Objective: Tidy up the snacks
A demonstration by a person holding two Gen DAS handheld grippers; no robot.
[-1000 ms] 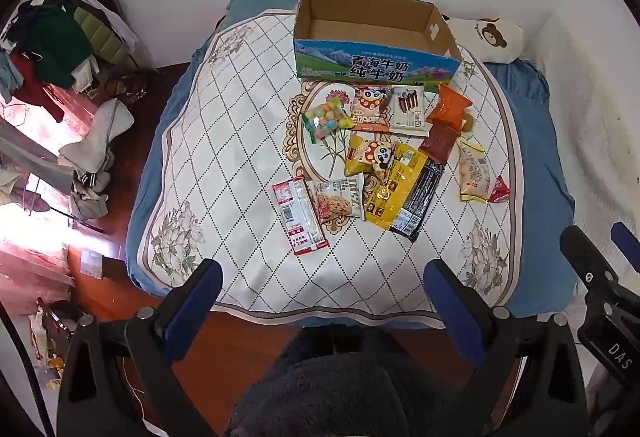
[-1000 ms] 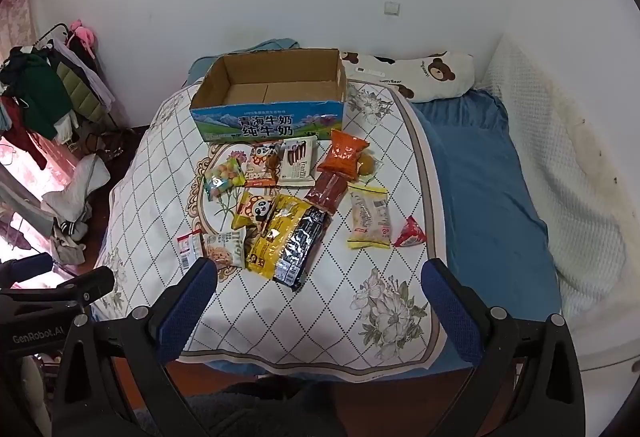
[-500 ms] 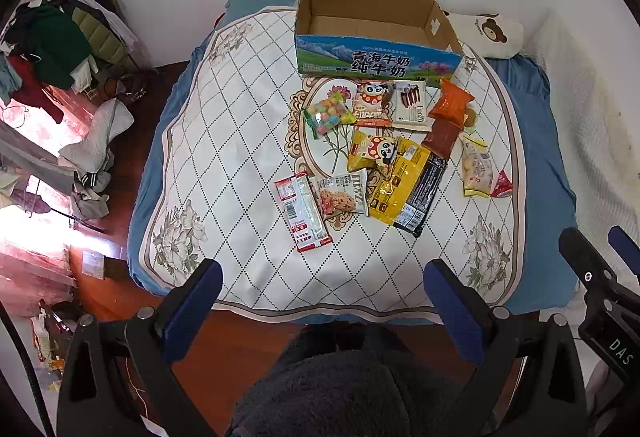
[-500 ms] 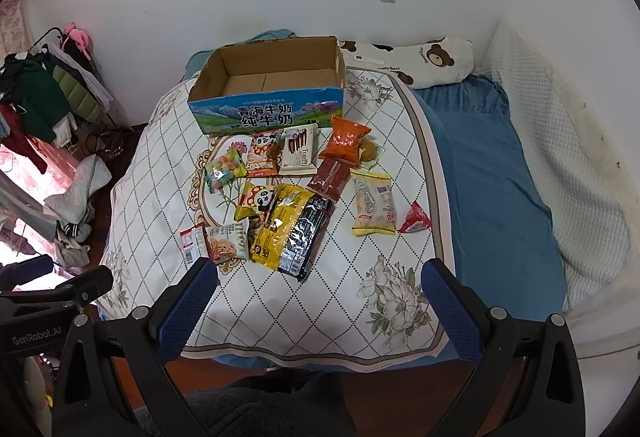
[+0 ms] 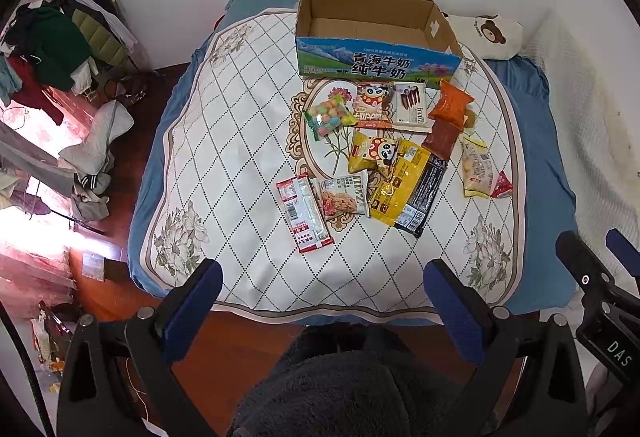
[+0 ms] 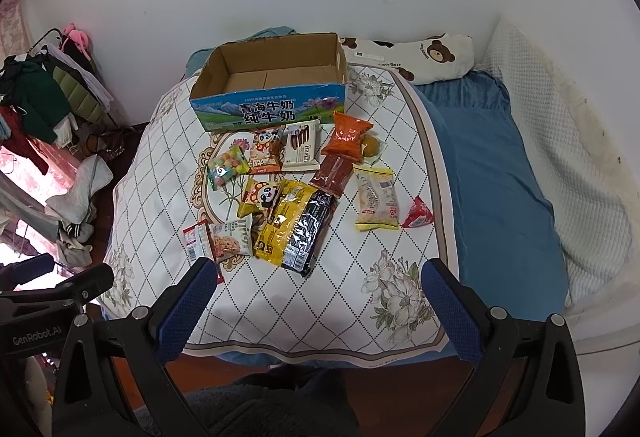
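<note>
An open, empty cardboard milk box point(image 5: 372, 25) point(image 6: 272, 77) stands at the far end of a quilted bed cover point(image 5: 240, 141) point(image 6: 360, 277). Several snack packets lie in front of it: a candy bag point(image 5: 330, 116) point(image 6: 227, 164), a yellow-and-black packet point(image 5: 408, 189) point(image 6: 296, 227), an orange packet point(image 5: 450, 103) point(image 6: 348, 135), a red-and-white packet point(image 5: 304, 211), a pale yellow packet point(image 6: 376, 197). My left gripper point(image 5: 320, 301) and right gripper point(image 6: 316, 301) are both open and empty, held above the bed's near edge.
A clothes rack point(image 5: 60, 45) point(image 6: 44, 97) and piled laundry stand on the floor at the left. A bear pillow point(image 5: 488, 35) point(image 6: 420, 55) lies at the back right. A blue sheet point(image 6: 488, 173) covers the right side, next to the white wall.
Both grippers have moved slightly closer to the bed; the snacks and box appear a little lower and nearer. Nothing was taken hold of.
</note>
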